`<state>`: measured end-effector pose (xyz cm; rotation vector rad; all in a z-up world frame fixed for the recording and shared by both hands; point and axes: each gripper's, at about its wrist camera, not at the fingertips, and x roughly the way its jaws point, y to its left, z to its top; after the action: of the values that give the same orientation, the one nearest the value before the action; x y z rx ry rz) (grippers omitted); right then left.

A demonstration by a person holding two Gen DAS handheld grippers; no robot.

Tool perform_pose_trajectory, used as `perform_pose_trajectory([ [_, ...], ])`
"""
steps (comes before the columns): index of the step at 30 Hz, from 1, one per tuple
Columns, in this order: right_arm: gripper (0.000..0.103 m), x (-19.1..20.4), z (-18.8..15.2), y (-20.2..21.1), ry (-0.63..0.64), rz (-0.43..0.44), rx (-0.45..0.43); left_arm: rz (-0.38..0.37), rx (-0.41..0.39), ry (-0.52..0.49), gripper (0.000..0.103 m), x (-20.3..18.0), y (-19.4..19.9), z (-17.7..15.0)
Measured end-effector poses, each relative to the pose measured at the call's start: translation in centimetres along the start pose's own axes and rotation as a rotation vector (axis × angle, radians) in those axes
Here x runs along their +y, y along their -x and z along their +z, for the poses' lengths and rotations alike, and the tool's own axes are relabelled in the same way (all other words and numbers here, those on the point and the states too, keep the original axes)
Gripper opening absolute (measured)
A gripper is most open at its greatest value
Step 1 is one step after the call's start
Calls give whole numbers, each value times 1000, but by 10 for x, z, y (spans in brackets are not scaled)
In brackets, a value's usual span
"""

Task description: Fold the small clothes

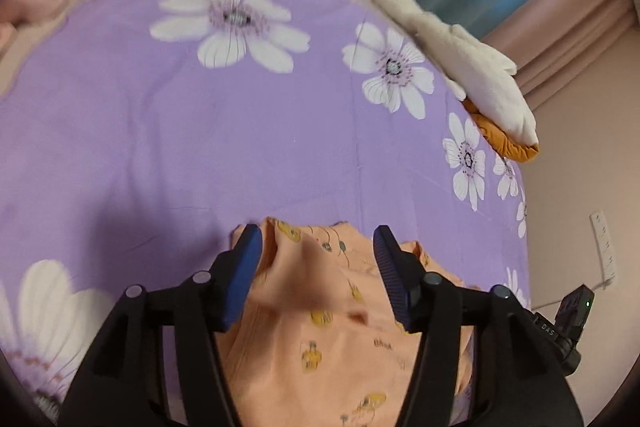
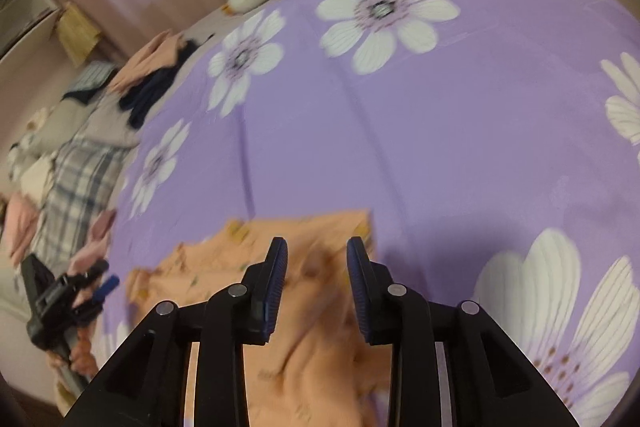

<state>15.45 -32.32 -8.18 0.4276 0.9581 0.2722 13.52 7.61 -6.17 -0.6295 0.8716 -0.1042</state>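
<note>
A small peach garment with yellow cartoon prints [image 1: 320,307] lies rumpled on the purple flowered bedsheet [image 1: 200,147]. My left gripper [image 1: 316,239] is open, its blue-padded fingers standing either side of the garment's upper edge, just above it. In the right wrist view the same garment [image 2: 312,327] lies under my right gripper [image 2: 316,251], which is open above the cloth near its far right corner. The left gripper also shows in the right wrist view [image 2: 80,287] at the left edge of the bed. Neither gripper holds cloth.
A white and orange plush toy [image 1: 460,55] lies along the far right edge of the bed. A pile of peach and dark clothes [image 2: 156,75] sits at the far corner. A plaid pillow [image 2: 76,183] and pink clothes lie at the left. The wall is beyond the bed.
</note>
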Motion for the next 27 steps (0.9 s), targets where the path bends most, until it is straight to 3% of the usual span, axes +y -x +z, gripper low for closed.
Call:
perform_pose_trajectory([
  [1,30,6,-6,0,24,15,17,0,-4,-21,54,-3,9,-5],
  [3,30,19,-14,-6,74,18,40,-7,4,-64,24,-9,18,-18],
  [6,30,37,-24,-26,147,-2,83,-35,88,-104,17,-14,14,-41],
  [10,30,47,-31,-61,192,-27,165,-78,213,-163,17,-25,-15,-69],
  [12,30,53,-25,-73,215,-42,164,-45,238,-177,17,-29,-31,-71],
  [18,30,59,6,-93,220,-46,94,16,226,-221,17,-42,-70,-58],
  [23,30,43,15,-95,144,-13,58,51,121,-229,23,-43,-86,-29],
  [27,30,32,15,-76,125,-56,11,113,82,-199,24,-34,-109,-5],
])
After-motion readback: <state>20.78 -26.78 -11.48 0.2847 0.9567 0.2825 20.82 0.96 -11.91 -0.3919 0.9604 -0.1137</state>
